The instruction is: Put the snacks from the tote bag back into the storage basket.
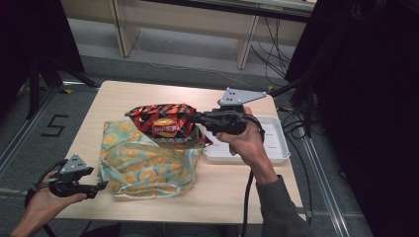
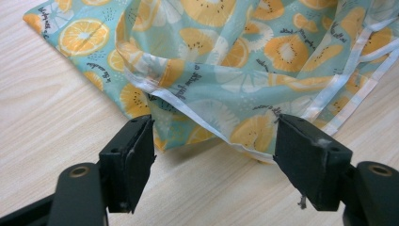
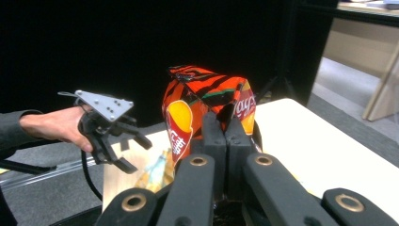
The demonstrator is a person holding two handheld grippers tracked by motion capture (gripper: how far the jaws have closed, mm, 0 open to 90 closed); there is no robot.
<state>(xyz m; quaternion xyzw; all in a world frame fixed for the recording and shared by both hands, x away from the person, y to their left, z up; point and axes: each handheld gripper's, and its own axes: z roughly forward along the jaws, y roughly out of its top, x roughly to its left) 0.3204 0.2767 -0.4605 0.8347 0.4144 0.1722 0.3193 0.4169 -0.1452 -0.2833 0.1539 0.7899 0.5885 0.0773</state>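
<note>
L tongs (image 1: pixel 101 186) are held wide open at the near left edge of the worktop (image 1: pixel 232 190), nothing gripped; the jaws are set just beside the corner of a fruit-print bag (image 1: pixel 143 168), which is lying flat on the wood. Above the bag's far end, a red chip pack (image 1: pixel 165 123) is held up off the worktop, pinched by the closed R tongs (image 1: pixel 193 117). Further right, a white tray (image 1: pixel 274 143) is seen behind the R hand (image 1: pixel 244 140).
</note>
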